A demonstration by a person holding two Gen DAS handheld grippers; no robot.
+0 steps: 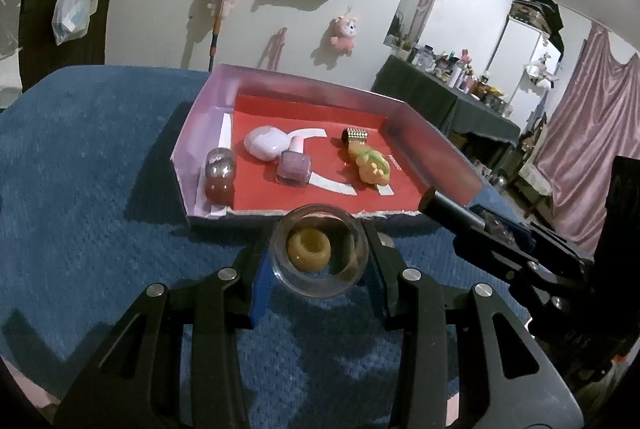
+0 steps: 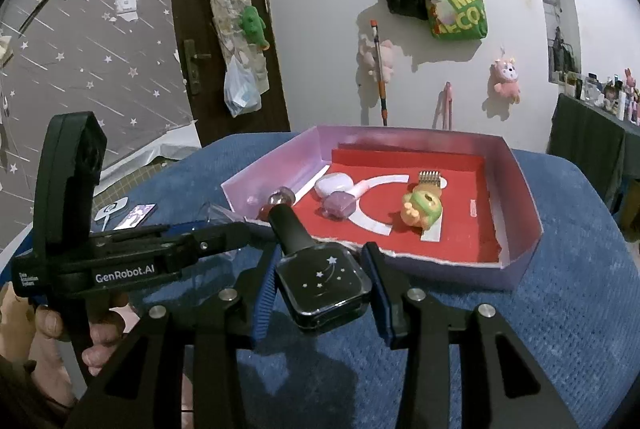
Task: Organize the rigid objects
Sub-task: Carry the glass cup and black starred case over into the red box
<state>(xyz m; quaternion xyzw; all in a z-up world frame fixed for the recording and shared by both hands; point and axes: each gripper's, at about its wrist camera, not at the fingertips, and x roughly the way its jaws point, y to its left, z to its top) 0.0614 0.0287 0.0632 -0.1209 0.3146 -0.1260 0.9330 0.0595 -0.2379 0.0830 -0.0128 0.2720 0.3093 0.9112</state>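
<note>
you carry both loads over near wall of tray (image 1: 404,117), lower before release, avoid knocking lilac bottle (image 1: 294,169). left gripper (image 1: 318,253) pinches clear jar (image 1: 318,277) with amber ring inside, angled down above blue cloth (image 1: 100,189). right gripper (image 2: 320,281) clamps black bottle (image 2: 320,281), cap toward tray, tilted down.

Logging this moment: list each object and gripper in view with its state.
Left gripper: shut on glass jar.
Glass jar: lidless, held above the cloth.
Right gripper: shut on black bottle.
Black bottle: capped, tilted, held.
Purple polish bottle: capped, upright in box.
Box: open.
</note>
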